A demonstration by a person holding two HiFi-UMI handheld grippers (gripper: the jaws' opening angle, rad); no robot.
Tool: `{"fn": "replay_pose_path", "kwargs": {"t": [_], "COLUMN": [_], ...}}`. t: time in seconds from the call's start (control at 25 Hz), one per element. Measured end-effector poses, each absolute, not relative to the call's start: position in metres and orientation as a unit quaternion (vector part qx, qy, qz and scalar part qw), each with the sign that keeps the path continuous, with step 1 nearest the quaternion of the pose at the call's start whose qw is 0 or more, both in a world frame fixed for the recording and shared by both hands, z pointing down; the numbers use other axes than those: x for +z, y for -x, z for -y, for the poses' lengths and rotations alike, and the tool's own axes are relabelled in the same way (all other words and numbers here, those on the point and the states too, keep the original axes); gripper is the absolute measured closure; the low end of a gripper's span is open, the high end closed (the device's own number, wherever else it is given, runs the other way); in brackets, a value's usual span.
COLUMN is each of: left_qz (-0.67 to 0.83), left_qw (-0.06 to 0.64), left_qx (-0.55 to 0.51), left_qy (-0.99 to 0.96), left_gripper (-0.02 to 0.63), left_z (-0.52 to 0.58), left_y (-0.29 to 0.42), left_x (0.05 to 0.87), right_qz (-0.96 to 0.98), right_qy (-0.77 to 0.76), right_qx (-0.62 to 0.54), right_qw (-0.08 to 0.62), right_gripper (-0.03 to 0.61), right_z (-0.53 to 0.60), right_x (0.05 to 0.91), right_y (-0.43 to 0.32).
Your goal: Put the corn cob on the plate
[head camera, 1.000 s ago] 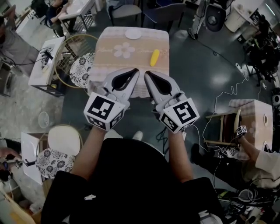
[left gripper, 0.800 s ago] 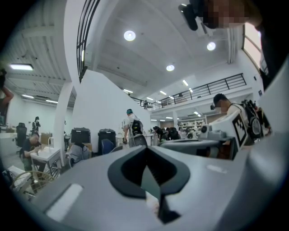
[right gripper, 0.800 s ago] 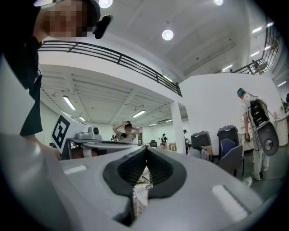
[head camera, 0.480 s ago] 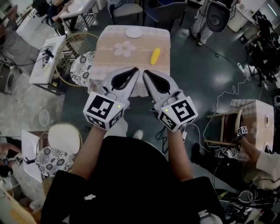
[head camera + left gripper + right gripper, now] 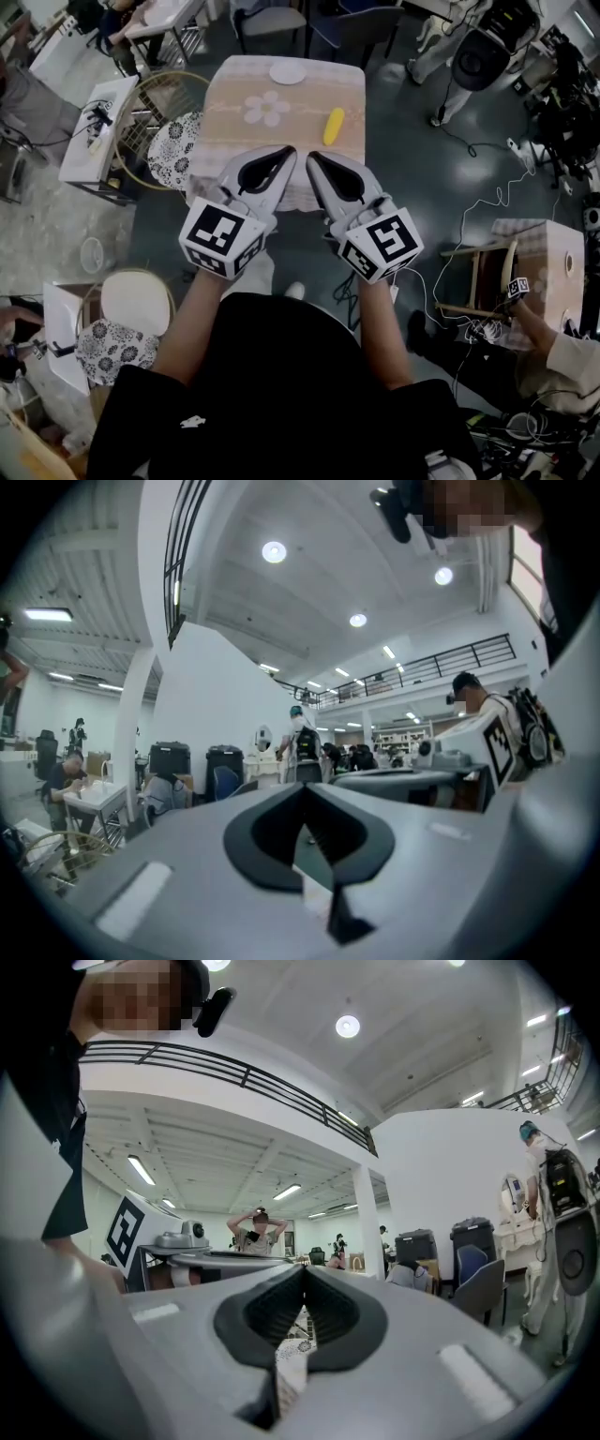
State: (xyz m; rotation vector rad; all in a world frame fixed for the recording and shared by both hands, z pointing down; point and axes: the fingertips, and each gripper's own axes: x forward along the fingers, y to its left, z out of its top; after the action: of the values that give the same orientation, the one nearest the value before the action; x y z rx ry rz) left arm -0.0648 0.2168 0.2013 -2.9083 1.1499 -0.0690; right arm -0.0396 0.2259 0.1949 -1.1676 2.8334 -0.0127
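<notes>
- Both claws are shut tight and hold nothing: the left gripper [image 5: 292, 151] and the right gripper [image 5: 313, 156] are held out level, side by side in front of the person's chest, their tips almost meeting
- Seen along the left gripper's own jaws, the dark pads close together at the tip, with only the hall beyond them; the right gripper's ribbed pads meet the same way
- From where the person stands, the corn cob [image 5: 333, 126] lies beyond both grippers, yellow and bare, on the right part of a small table [image 5: 221, 141], and neither claw touches it
- Spread over that table is a pale cloth [image 5: 309, 94], with a big white flower print [image 5: 266, 108] to the left of the corn cob
- At the table's far edge, near its middle, sits the small white plate [image 5: 287, 72], and the corn cob lies apart from it
- Just beside the table's left side stands a round-backed chair [image 5: 174, 145] with a patterned seat
</notes>
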Motion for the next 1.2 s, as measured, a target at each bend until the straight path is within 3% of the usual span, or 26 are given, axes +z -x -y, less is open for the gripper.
{"fn": "replay_pose_path", "kwargs": {"t": [1.2], "left_qz": [-0.343], "left_qw": [-0.023], "left_qx": [-0.041], "left_qy": [0.938], "left_gripper": [0.609], "left_z": [-0.061], "left_y": [0.068], "left_x": [0.222], "right_qz": [-0.909], "right_qy": [0.417], "right_qx": [-0.020], "right_qw": [0.019], "right_gripper": [0.577], "right_z": [-0.069], "right_x": [0.207], "right_y": [0.036]}}
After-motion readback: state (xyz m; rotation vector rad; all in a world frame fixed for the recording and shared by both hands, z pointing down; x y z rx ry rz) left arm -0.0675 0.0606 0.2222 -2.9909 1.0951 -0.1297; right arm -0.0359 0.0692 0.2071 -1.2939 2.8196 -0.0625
